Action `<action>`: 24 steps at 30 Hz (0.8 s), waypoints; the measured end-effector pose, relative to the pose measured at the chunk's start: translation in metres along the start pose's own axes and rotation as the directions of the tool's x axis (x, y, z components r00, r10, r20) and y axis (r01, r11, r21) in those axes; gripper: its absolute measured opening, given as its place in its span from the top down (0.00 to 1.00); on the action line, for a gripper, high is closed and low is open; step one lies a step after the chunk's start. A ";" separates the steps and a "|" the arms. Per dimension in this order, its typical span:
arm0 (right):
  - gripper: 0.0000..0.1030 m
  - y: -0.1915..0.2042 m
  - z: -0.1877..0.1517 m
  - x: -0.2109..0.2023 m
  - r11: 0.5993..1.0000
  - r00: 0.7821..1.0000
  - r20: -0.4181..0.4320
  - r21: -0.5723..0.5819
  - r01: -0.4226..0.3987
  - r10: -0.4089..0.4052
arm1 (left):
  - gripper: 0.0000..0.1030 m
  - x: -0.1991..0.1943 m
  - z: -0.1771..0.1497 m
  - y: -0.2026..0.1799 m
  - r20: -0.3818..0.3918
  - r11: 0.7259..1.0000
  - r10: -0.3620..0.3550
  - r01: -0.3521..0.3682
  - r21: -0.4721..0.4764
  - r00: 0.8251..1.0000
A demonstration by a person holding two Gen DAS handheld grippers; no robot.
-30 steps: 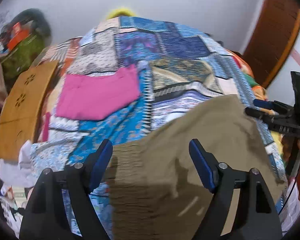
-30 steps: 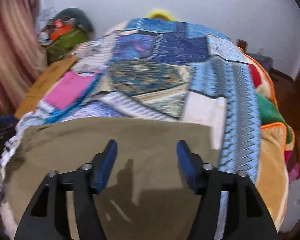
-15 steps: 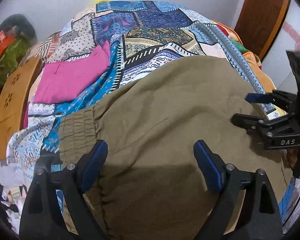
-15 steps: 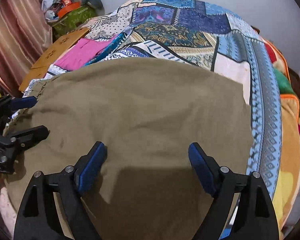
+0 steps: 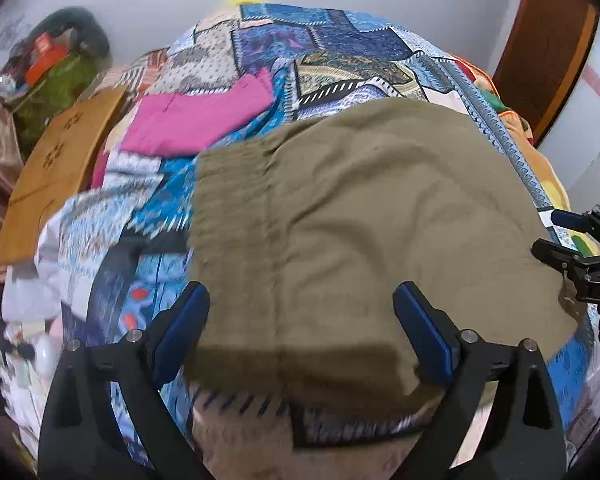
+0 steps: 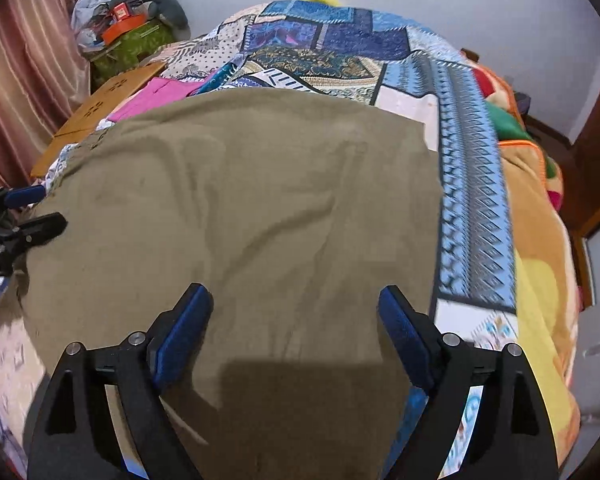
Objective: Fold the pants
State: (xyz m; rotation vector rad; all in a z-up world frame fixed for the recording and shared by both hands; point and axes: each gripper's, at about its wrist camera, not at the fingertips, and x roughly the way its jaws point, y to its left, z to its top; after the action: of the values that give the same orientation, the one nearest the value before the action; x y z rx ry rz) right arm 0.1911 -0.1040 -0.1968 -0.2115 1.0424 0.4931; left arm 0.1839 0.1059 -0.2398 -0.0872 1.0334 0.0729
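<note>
Now your left gripper [image 5: 300,324] and right gripper [image 6: 294,320] have pulled back, fingers spread wide, gripping nothing. The pants [image 6: 240,216] lie folded flat on the bed [image 6: 472,184]; this fold looks finished.

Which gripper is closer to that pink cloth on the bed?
Left. The left gripper sits over the olive pants' waistband end, which lies beside the pink cloth; the right gripper is over the pants' opposite end.
</note>
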 end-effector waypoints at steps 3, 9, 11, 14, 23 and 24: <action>0.16 -0.001 -0.011 -0.008 1.000 1.000 0.006 0.015 0.002 -0.002 | 0.07 -0.007 -0.012 0.010 -0.003 0.999 -0.004 0.004 -0.041 1.000; 0.15 -0.004 -0.034 -0.018 0.997 1.000 0.026 0.082 0.008 -0.010 | 0.07 -0.014 -0.028 0.031 -0.031 0.986 -0.071 0.065 -0.153 0.997; 0.15 -0.003 -0.039 -0.021 0.997 1.000 0.021 0.079 0.010 -0.011 | 0.07 -0.017 -0.032 0.032 -0.033 0.985 -0.069 0.063 -0.160 0.997; 0.15 -0.001 -0.037 -0.024 0.998 1.000 0.010 0.052 0.025 -0.026 | 0.07 -0.025 -0.032 0.029 -0.025 0.989 -0.038 0.034 -0.146 0.999; 0.15 0.029 -0.006 -0.049 0.999 0.992 0.125 -0.004 -0.032 0.032 | 0.07 -0.051 -0.041 0.024 -0.014 0.977 -0.110 0.106 -0.183 0.994; 0.15 0.035 -0.002 -0.050 0.999 0.989 0.140 -0.006 -0.050 0.051 | 0.07 -0.050 -0.044 0.022 -0.024 0.975 -0.131 0.125 -0.186 0.991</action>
State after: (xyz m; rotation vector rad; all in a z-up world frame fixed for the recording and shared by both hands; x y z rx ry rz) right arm 0.1520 -0.0893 -0.1526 -0.1502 0.9114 0.5472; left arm 0.1189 0.1220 -0.2199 -0.3242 1.0528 0.0497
